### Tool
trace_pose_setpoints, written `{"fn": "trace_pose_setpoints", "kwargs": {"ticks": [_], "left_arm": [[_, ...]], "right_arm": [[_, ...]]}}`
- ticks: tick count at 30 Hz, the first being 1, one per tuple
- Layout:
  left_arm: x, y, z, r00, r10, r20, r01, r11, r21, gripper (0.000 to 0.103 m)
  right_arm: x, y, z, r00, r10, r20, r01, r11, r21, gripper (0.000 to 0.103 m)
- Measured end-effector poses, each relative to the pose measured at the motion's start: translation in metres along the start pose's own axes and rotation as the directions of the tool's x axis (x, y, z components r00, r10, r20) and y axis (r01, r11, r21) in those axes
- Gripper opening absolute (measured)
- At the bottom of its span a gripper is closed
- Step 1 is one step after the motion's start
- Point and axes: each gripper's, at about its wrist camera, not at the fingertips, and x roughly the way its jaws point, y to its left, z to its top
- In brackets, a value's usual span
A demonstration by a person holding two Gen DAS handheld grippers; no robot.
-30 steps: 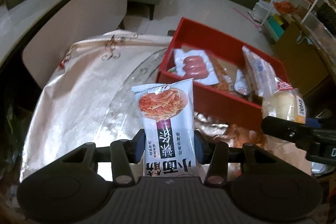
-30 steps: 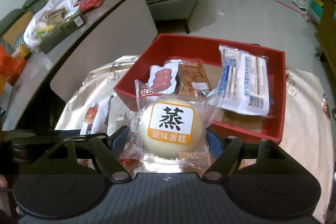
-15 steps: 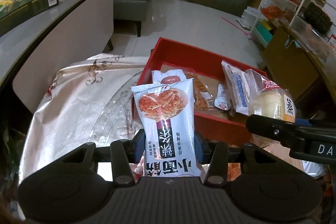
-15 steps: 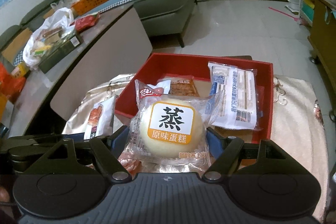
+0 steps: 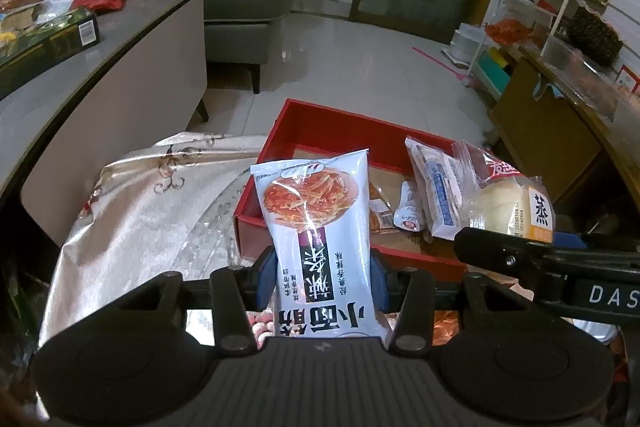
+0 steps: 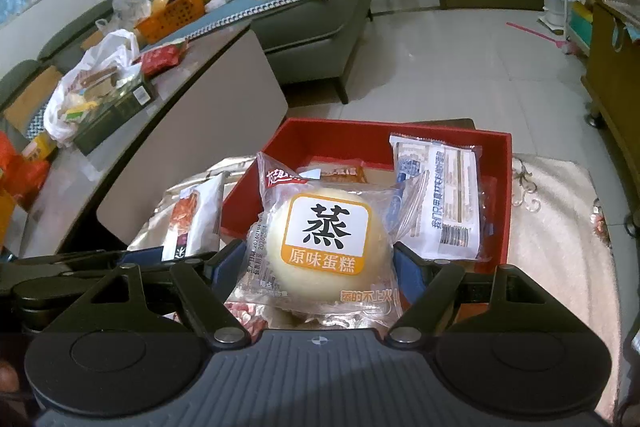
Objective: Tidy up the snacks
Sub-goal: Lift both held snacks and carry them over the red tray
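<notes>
The left gripper [image 5: 322, 277] pinches a tall white plastic snack pouch printed with orange strips [image 5: 318, 227] by its lower part, one blue-padded finger pressed against each side; the pouch stands upright in front of the near wall of the shallow red rectangular tray [image 5: 304, 125]. The right gripper [image 6: 318, 261] clamps a round pale steamed cake sealed in a clear wrapper with an orange and white label [image 6: 324, 243], its fingers set wide against the cake's two sides. Both packets are held off the worktop, near the tray's front edge, the cake to the right of the pouch. In the right wrist view the tray [image 6: 504, 195] holds a white and blue printed packet [image 6: 444, 203] lying on the right side and an orange-brown packet [image 6: 336, 173] behind the cake. The left wrist view also shows a small white sachet [image 5: 408, 213] beside the blue-printed one. The tray rests on a shiny cream cloth with embroidered scrolls [image 5: 152, 211] that covers the worktop. A grey sofa [image 6: 316, 27] stands behind on the tiled floor
</notes>
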Motion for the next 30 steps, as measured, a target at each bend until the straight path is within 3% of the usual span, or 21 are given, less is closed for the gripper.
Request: {"fn": "trace_pose_setpoints", "kwargs": {"ticks": [11,24,30], "left_arm": [[0.006,-0.013,0.021,0.998,0.016,0.064,-0.018,1.0,0.024,0.04],[0.042,-0.02,0.057,0.996,0.033,0.087,-0.034,0.999,0.011,0.04],[0.072,-0.03,0.066,0.996,0.049,0.071,-0.053,0.997,0.058,0.04]], "right_arm": [[-0.001,-0.011,0.01,0.999,-0.006,0.034,0.005,1.0,0.026,0.082],[0.022,-0.04,0.028,0.998,-0.057,0.039,0.053,0.995,0.085,0.082],[0.045,-0.05,0.036,0.997,-0.08,0.018,0.079,0.993,0.083,0.082]]}}
